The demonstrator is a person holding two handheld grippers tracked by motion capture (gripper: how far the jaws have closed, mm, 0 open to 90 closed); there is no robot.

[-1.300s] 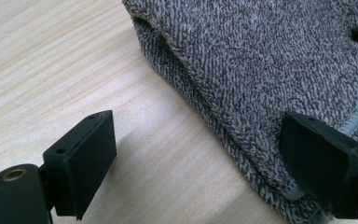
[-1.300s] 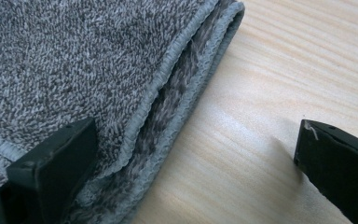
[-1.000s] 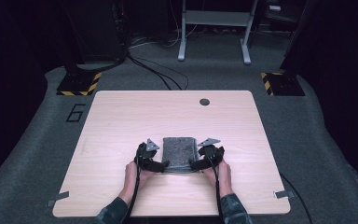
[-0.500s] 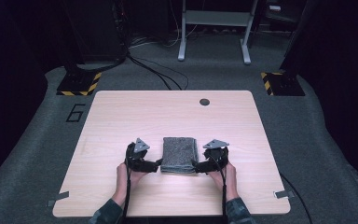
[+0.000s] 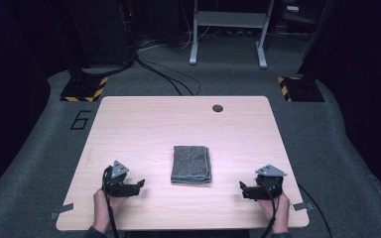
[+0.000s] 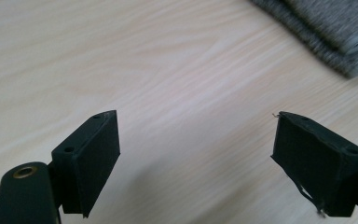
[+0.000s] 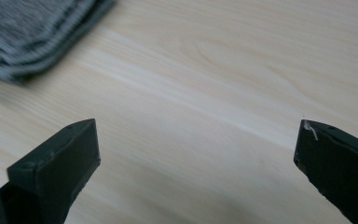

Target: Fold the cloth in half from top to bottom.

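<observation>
Folded grey towel (image 5: 191, 164): desk (image 5: 144, 124) centre, long axis near-to-far. Left gripper (image 5: 140, 185) spread, empty, nearer it; right gripper (image 5: 241, 189) spread, empty, farther off, opposite side.

One thing here can be read: a large dark figure 6 (image 5: 81, 119) on the grey carpet (image 5: 39, 163), just off the far left corner of the tabletop (image 5: 144, 124). Two floor plates (image 5: 84, 88) beyond the table's far corners carry yellow-and-black warning stripes, with no words on them. Nothing on the tabletop bears any lettering that I can make out
</observation>
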